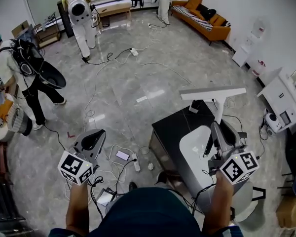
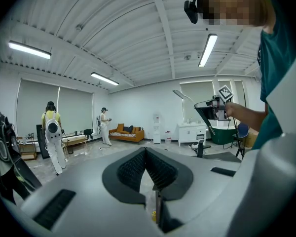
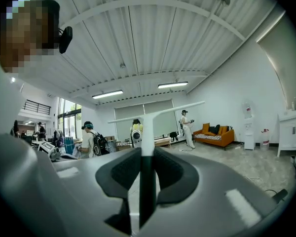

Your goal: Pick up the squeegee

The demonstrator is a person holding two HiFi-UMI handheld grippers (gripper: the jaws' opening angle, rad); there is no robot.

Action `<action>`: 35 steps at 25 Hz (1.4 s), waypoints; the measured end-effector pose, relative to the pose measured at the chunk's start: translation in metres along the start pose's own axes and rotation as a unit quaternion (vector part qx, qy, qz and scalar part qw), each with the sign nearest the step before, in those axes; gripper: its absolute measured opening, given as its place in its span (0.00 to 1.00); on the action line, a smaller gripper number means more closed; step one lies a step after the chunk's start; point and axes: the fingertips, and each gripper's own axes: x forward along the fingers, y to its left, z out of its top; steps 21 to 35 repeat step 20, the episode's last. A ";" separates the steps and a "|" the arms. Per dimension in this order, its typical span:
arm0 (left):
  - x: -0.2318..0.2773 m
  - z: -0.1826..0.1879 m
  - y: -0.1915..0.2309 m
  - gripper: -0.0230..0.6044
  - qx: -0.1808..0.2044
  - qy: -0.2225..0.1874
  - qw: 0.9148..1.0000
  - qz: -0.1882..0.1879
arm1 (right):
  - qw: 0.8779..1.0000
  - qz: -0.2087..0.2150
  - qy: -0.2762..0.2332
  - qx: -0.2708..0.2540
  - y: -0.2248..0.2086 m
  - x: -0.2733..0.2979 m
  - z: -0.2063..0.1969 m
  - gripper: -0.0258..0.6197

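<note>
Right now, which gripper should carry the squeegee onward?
Right, most likely. The right gripper clamps the squeegee by its handle, raised; the left gripper is shut, empty and off to the side.

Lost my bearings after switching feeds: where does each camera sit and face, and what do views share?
Head view: on the person's head, steeply down at floor and black table; both forearms, left gripper, right gripper show.
Left gripper view: on it, level across the room; jaws together; person's right arm shows.
Right gripper view: on it, level toward shaded windows; jaws clamp the squeegee; person's head camera shows.
Shared: all show the orange sofa and squeegee.
</note>
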 end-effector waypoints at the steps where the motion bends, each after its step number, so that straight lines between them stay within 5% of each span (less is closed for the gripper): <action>1: -0.001 0.000 0.000 0.05 0.000 0.000 1.000 0.000 | 1.000 0.000 -0.001 0.000 0.001 -0.001 0.001 0.18; 35: -0.004 -0.015 0.001 0.05 -0.006 0.003 1.000 0.003 | 1.000 0.001 0.013 -0.002 0.003 0.001 -0.015 0.18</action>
